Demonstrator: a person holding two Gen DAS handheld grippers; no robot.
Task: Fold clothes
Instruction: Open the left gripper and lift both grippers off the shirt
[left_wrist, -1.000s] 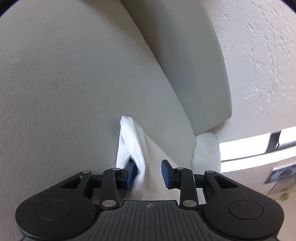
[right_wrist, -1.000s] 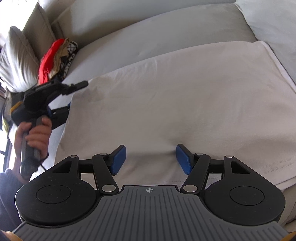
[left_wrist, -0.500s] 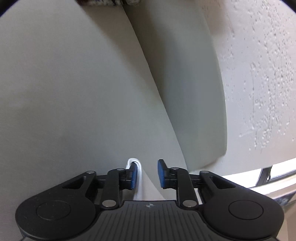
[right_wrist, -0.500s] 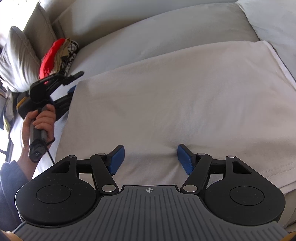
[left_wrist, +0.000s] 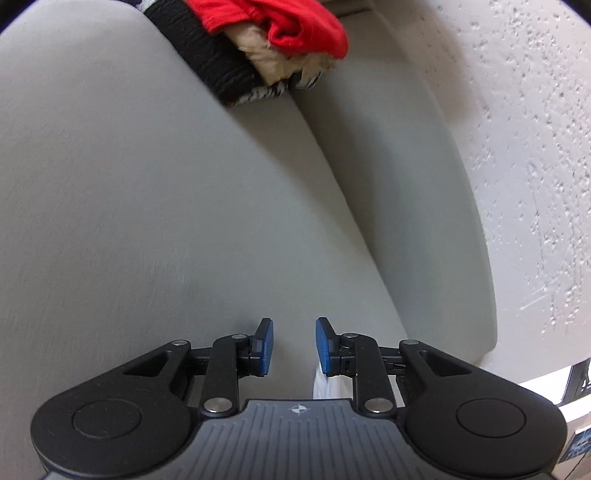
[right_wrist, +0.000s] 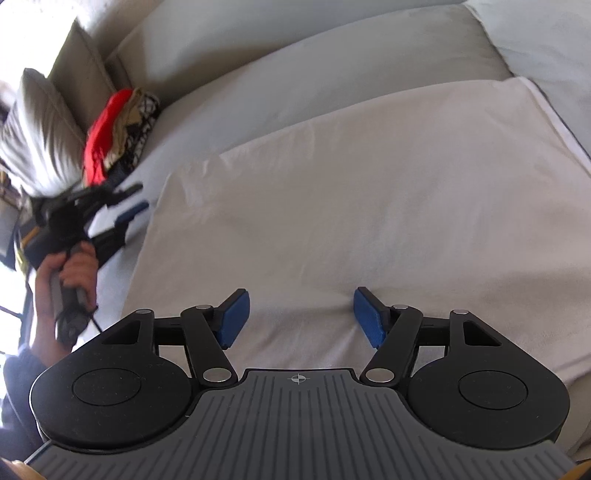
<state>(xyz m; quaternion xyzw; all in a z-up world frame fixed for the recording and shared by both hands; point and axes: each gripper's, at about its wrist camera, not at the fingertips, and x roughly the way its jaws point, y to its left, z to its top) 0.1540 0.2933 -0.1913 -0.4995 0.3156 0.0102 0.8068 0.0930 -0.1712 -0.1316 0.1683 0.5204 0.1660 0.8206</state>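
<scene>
White garment (right_wrist: 351, 206) lies flat on my sofa (right_wrist: 295, 66), unlabelled; my right gripper (right_wrist: 299, 314) rests spread wide over it, my left gripper (left_wrist: 291, 347) opening, empty.

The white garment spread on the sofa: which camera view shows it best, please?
The right wrist view: the white garment lies spread across most of the frame, edges visible. The left wrist view shows only a white sliver by the left gripper's finger.
</scene>
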